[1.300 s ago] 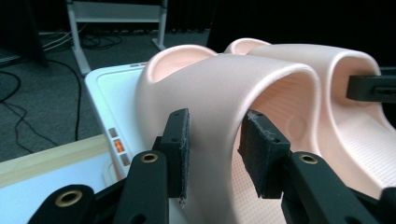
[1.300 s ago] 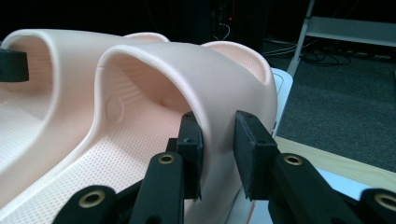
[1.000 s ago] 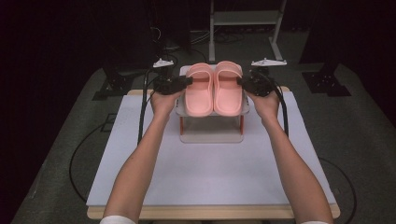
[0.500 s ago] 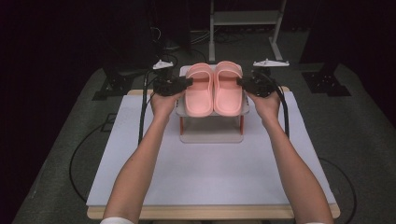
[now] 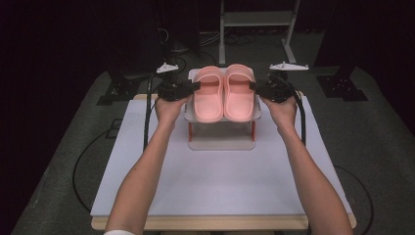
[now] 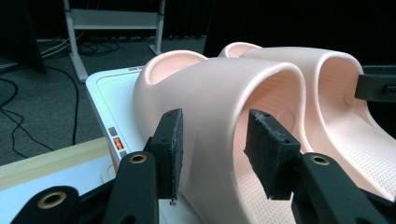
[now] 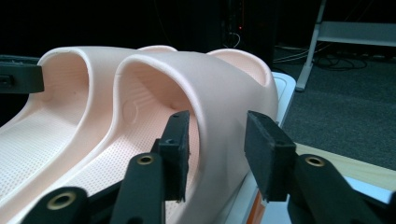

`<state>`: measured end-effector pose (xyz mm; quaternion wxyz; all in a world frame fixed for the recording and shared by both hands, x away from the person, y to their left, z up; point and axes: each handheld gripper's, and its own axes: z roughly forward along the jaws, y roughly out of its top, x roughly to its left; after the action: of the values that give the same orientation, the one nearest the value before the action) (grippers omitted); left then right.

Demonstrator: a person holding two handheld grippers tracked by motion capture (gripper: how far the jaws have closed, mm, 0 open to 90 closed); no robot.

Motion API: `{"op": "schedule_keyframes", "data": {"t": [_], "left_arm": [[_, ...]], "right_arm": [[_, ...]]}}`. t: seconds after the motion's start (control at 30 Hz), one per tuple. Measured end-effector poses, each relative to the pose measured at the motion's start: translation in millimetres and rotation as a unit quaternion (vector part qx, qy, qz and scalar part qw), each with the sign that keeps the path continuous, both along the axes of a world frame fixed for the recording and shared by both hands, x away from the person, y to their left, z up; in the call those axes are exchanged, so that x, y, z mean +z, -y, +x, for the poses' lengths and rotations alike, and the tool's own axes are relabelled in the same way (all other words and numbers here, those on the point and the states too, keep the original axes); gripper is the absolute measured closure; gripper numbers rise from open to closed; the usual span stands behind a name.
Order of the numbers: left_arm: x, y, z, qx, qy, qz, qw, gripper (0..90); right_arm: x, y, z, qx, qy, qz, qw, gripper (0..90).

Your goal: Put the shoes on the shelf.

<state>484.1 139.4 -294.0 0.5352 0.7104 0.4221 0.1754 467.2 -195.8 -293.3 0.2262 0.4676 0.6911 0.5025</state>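
Slippers, a pair of soft-looking pink foam slides (image 5: 224, 93), are sitting side by side on a small white rack with orange legs (image 5: 221, 138) at the far middle of the white surface (image 5: 215, 181); long axes running near-to-far, which end is toe I cannot tell; likely light, springy, slightly grippy; left gripper (image 6: 212, 151) and right gripper (image 7: 215, 151) are each straddling an outer strap wall, fingers moderately apart, not yet pinching.

- The high view looks forward and down over the desk (image 5: 220, 186) from above.
- Each gripper view sits close behind its own jaws, facing inward from opposite sides.
- All three share the pink slippers (image 5: 223, 93) (image 6: 261, 93) (image 7: 154, 93).
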Motion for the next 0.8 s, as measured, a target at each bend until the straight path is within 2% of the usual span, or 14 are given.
{"op": "schedule_keyframes", "data": {"t": [0.33,0.47,0.8], "left_arm": [[0.0,-5.8,-7.0,-0.002,0.006,-0.001,1.0,53.6],[-1.5,-6.6,-9.5,-0.003,0.007,-0.007,0.9999,52.7],[-5.0,-3.1,-12.9,-0.01,0.008,-0.003,0.9999,51.2]], "right_arm": [[0.0,-1.3,-4.7,0.01,0.001,0.004,0.9999,52.2],[-1.5,0.7,-6.8,0.012,0.002,0.008,0.9999,50.9],[-3.4,5.1,-12.2,0.015,0.001,0.01,0.9998,49.5]]}}
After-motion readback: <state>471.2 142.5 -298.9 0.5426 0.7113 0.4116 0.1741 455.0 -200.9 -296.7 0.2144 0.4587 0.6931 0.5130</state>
